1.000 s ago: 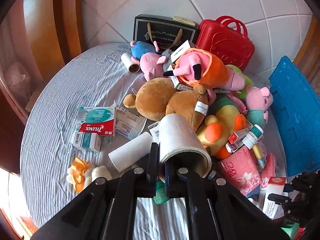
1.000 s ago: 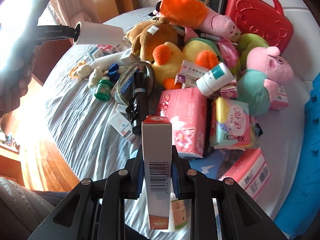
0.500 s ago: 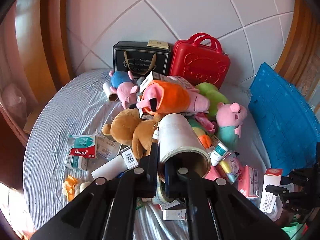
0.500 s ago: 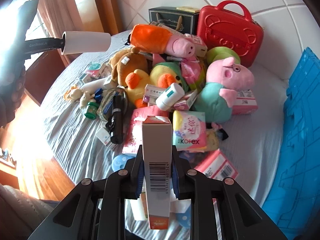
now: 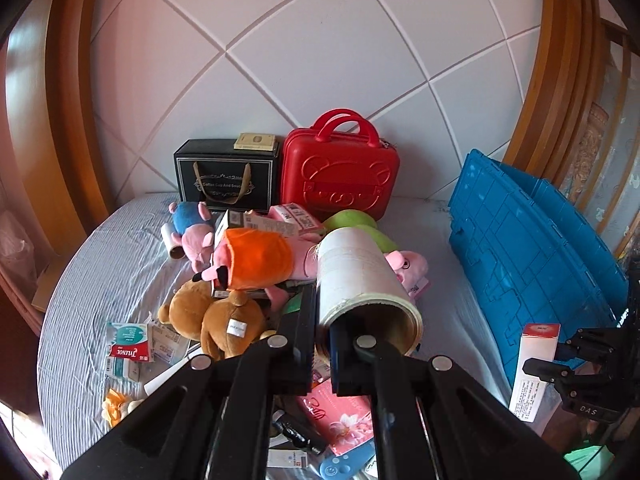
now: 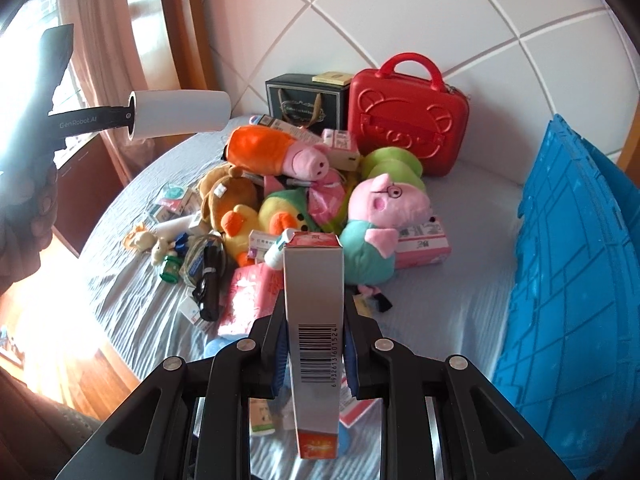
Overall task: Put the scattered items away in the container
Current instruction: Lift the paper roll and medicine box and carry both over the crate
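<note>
- Left claw (image 5: 322,354) clamped on the wall of a white tube (image 5: 360,276).
- Right claw (image 6: 314,344) grips a tall box (image 6: 314,320), above toys on the bed (image 6: 440,320).
- Blue crate (image 6: 576,280) at right.

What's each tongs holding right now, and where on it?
Left tongs: white cardboard tube, pinched by its open end's rim. Right tongs: tall grey carton, clamped on its sides.

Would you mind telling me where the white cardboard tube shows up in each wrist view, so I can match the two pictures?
Left wrist view: the white cardboard tube fills the lower centre, its rim wall pinched by the left gripper.
Right wrist view: the same tube sits at upper left, held out sideways above the bed.
Shared landmark: the red suitcase standing against the wall.
</note>
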